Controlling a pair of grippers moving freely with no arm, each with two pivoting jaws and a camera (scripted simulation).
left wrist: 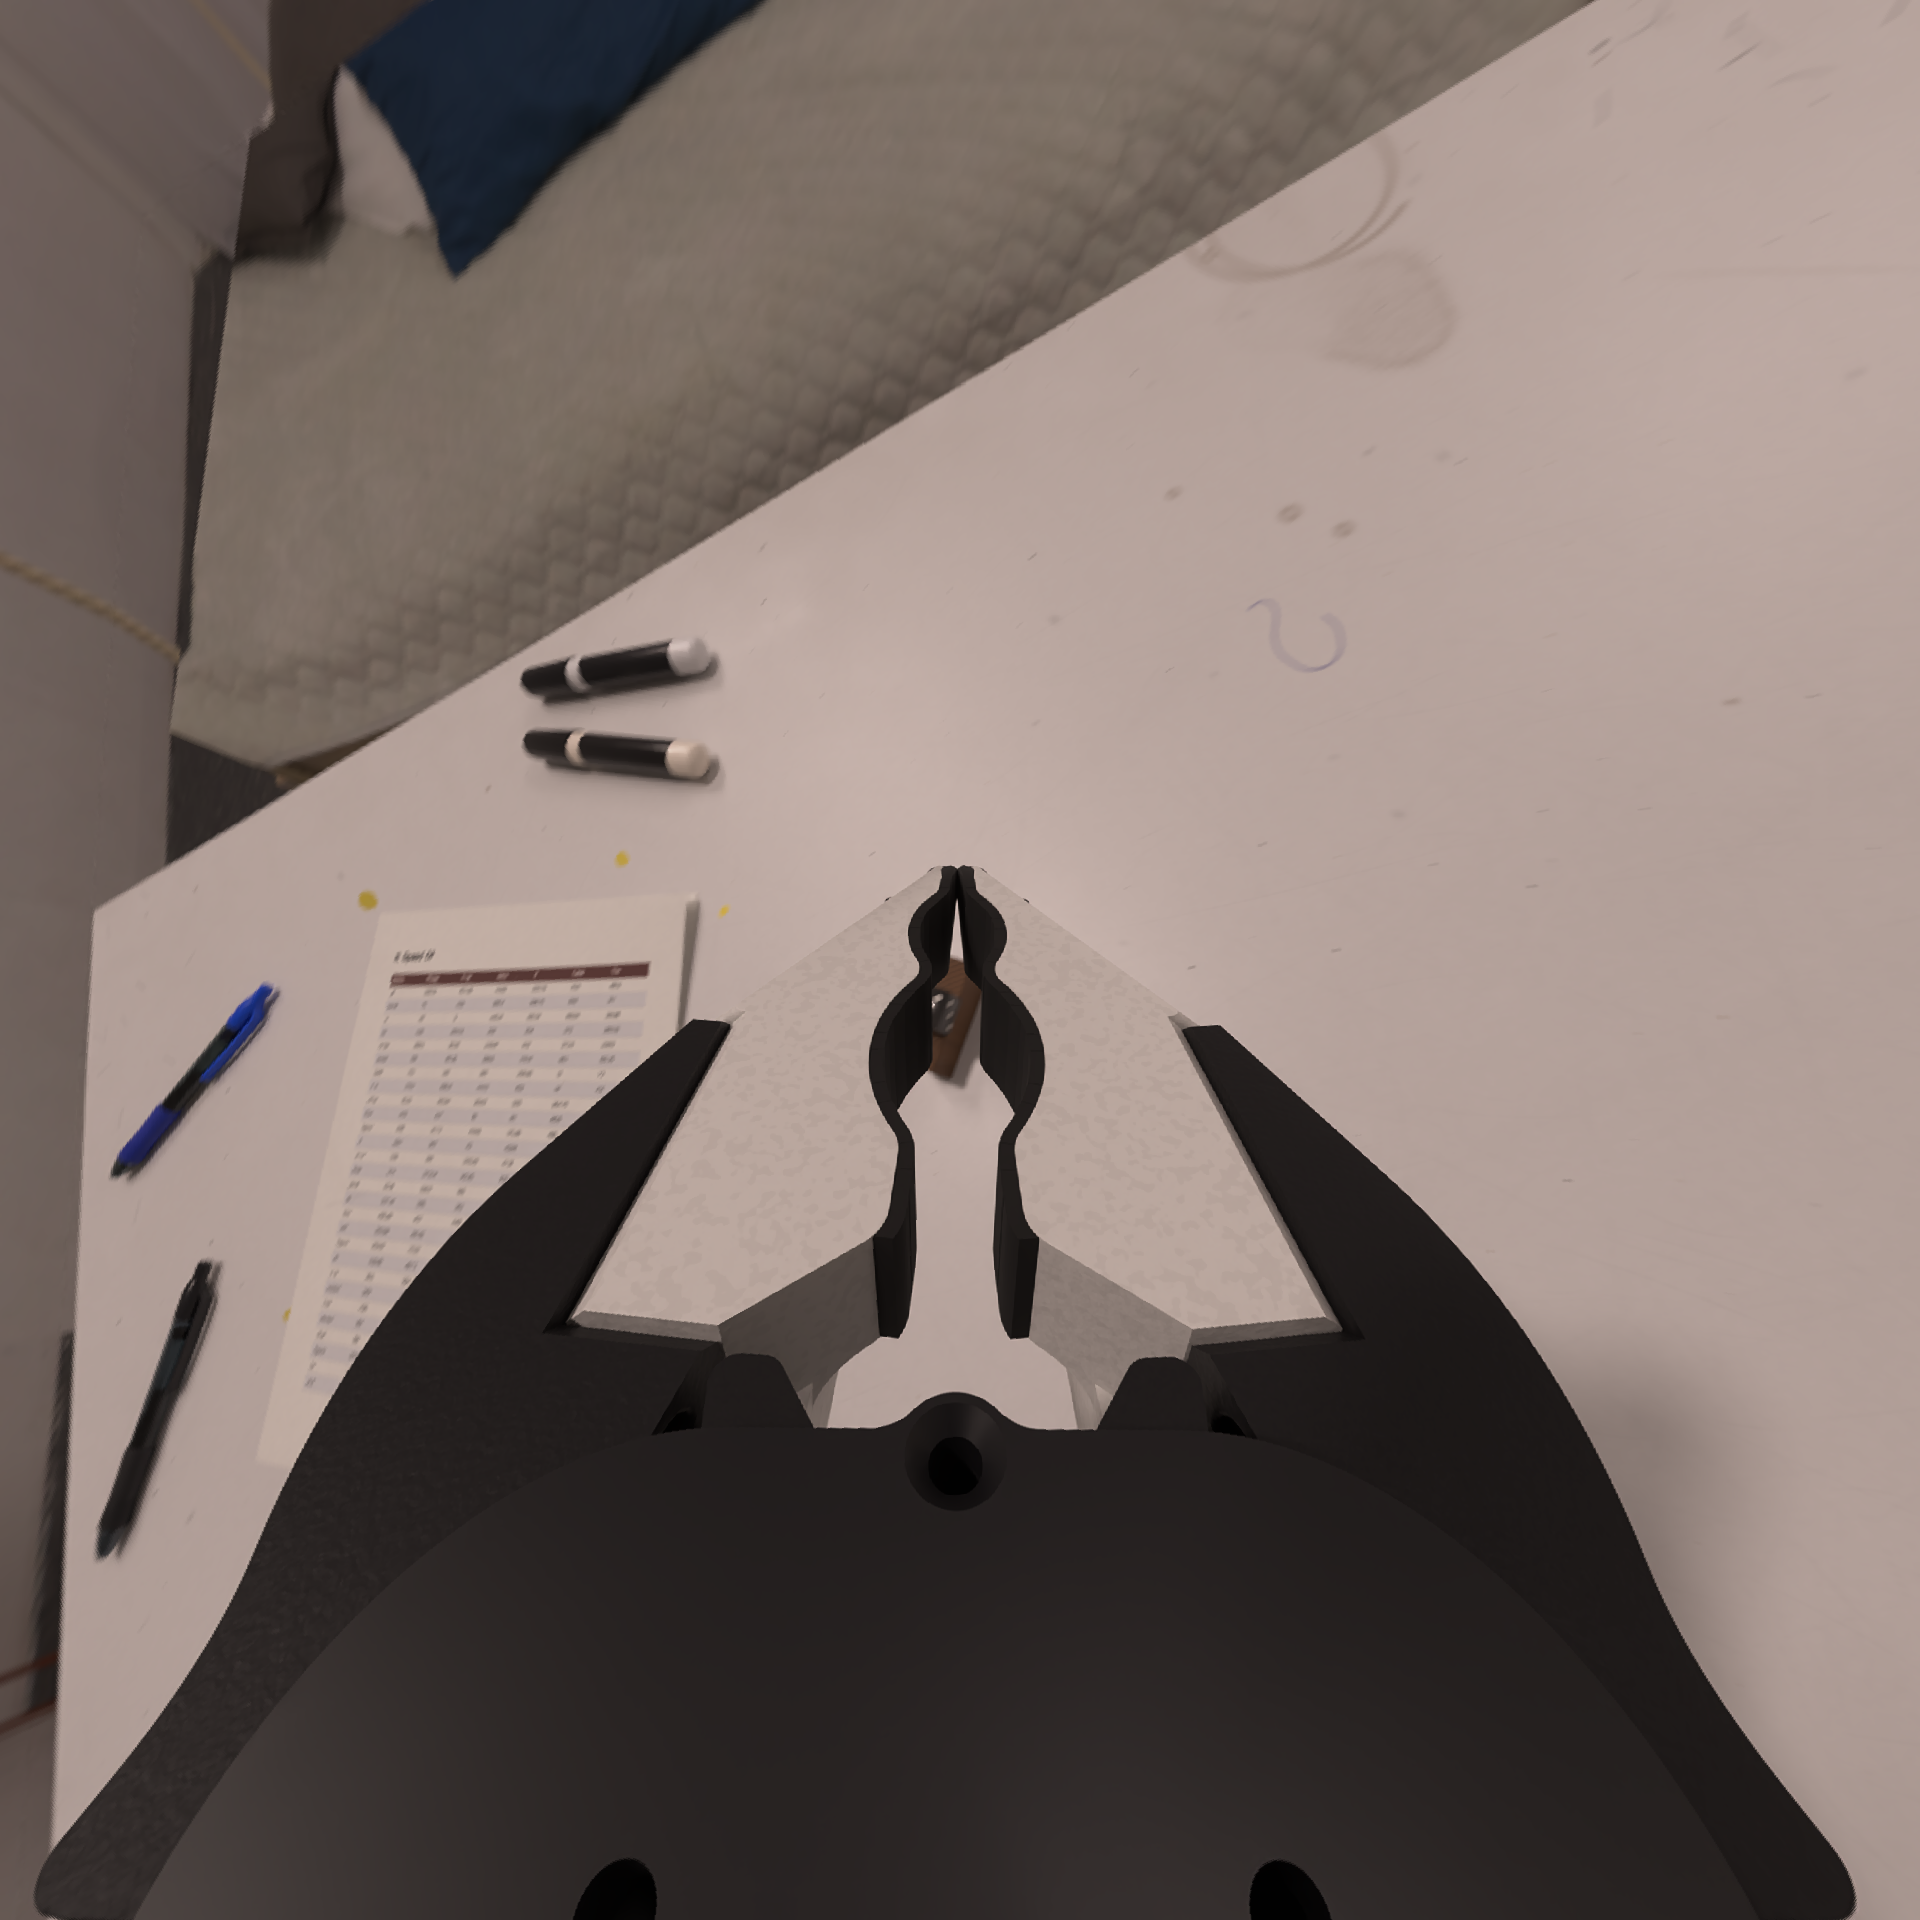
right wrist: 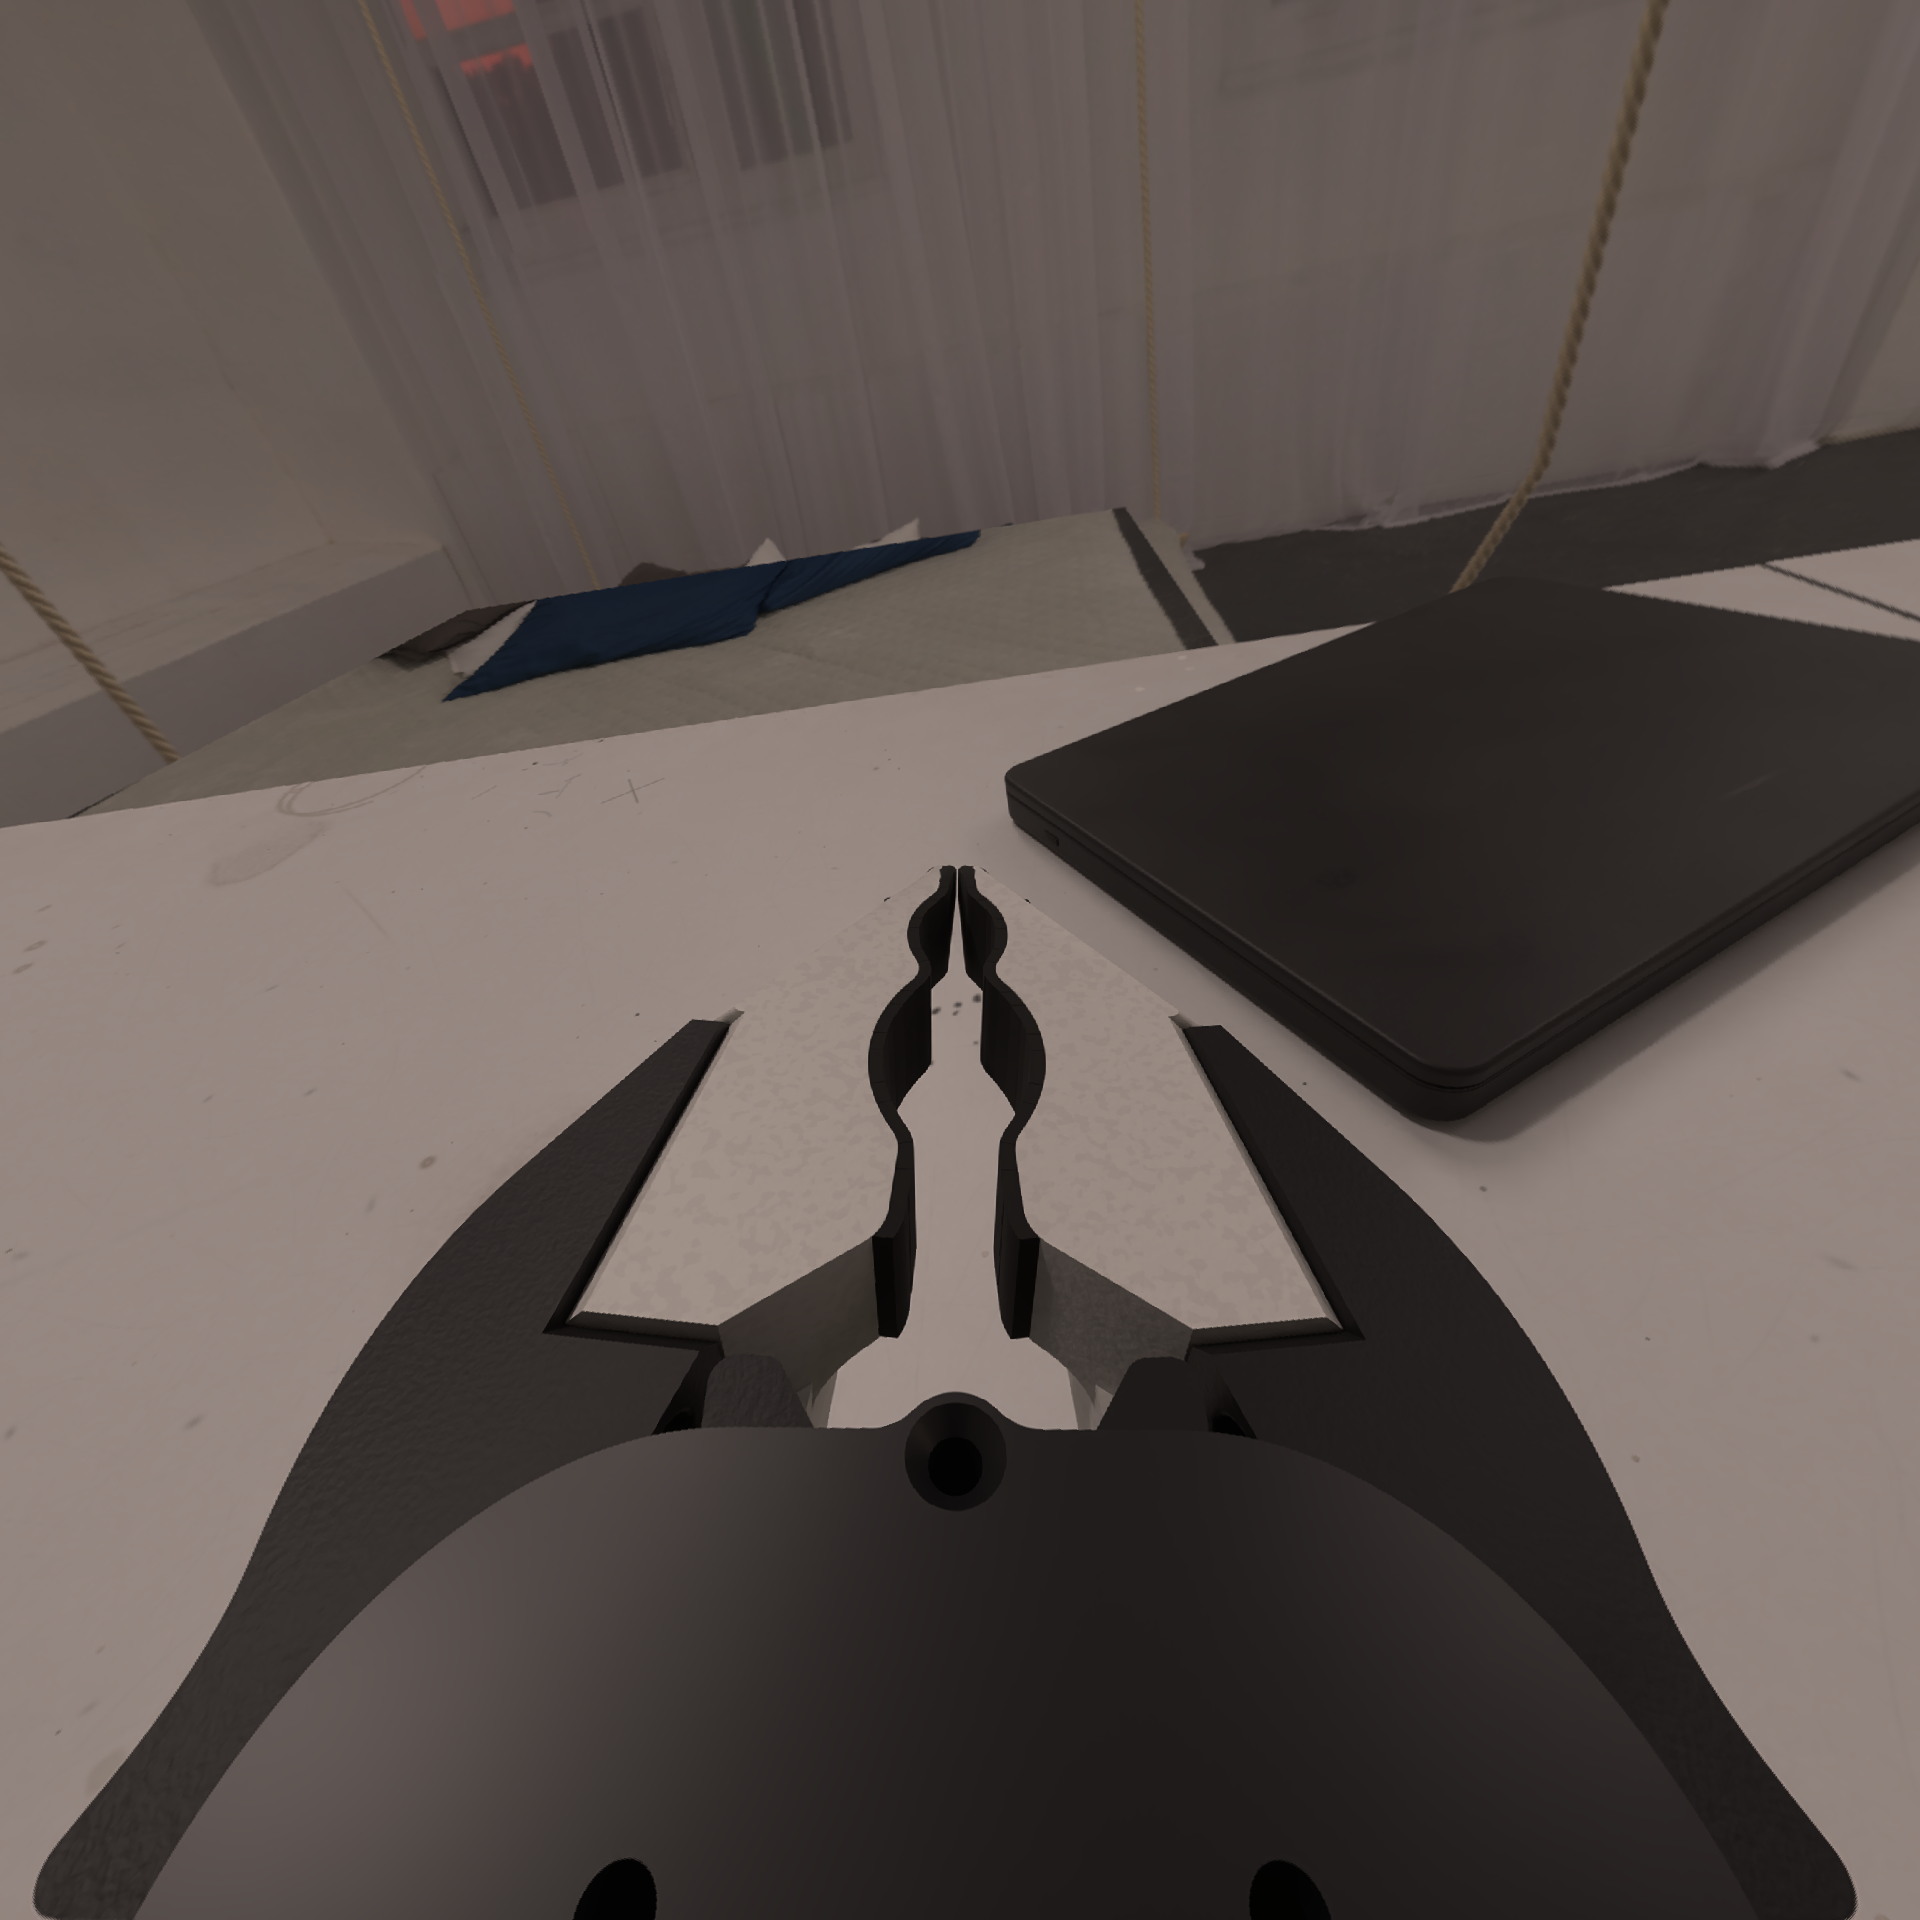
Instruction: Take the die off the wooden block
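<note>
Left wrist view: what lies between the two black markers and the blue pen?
In the left wrist view, only bare table separates the markers from the blue pen; the printed sheet lies beside that stretch.

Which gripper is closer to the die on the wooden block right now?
Left. The left gripper hangs above the die on the wooden block. The right gripper is beside a black laptop; no die shows there.

L wrist cam: we look steeply down on the scuffed white tabletop (left wrist: 1351,727). R wrist cam: low, near-level; both share it (right wrist: 312,987).
</note>
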